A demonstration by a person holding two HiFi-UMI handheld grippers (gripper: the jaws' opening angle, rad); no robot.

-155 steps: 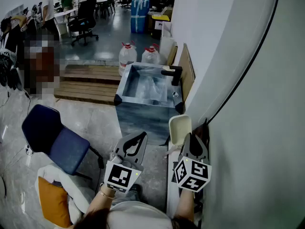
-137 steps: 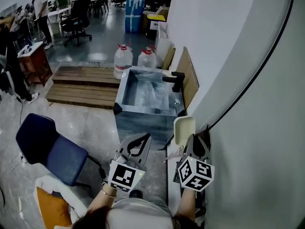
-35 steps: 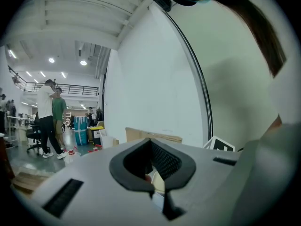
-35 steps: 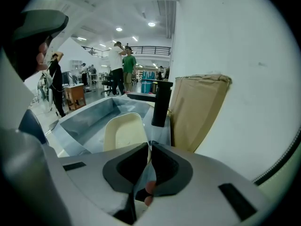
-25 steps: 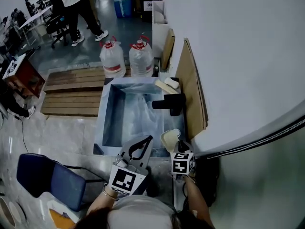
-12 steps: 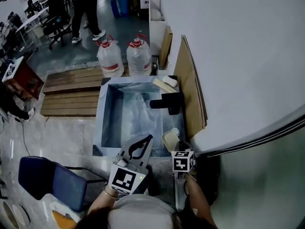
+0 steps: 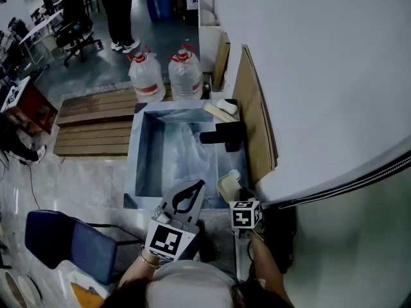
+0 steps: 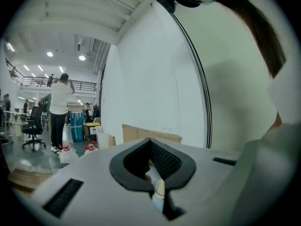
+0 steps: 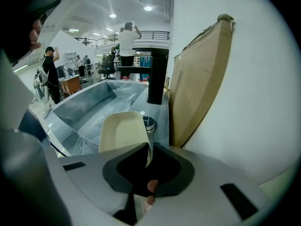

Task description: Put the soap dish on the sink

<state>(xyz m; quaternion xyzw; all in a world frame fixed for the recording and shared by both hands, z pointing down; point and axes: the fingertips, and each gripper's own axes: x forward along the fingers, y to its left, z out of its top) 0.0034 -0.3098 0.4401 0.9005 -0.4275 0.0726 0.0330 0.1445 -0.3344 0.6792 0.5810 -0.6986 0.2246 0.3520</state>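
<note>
A grey metal sink (image 7: 145,140) with a black faucet (image 7: 221,135) stands against the white wall. My right gripper (image 7: 236,196) is shut on the near edge of the cream soap dish (image 7: 227,186), holding it over the sink's near right corner. In the right gripper view the soap dish (image 9: 122,131) tilts up out of the right gripper (image 9: 147,150), above the rim by a round metal fitting (image 9: 149,123). The left gripper (image 7: 194,187) hovers by the sink's near edge, shut and empty. The left gripper (image 8: 151,141) faces the wall in its own view.
A cardboard sheet (image 7: 252,117) leans on the wall right of the sink. A pale bar and a small white object (image 7: 221,110) lie on the far rim. Two water jugs (image 7: 166,74), a wooden pallet (image 7: 90,124) and a blue chair (image 7: 70,244) surround it. A person (image 7: 119,5) stands beyond.
Since six seconds ago I have come up to the sink, and the dish now hangs over its near right corner. In the last second the grippers barely moved.
</note>
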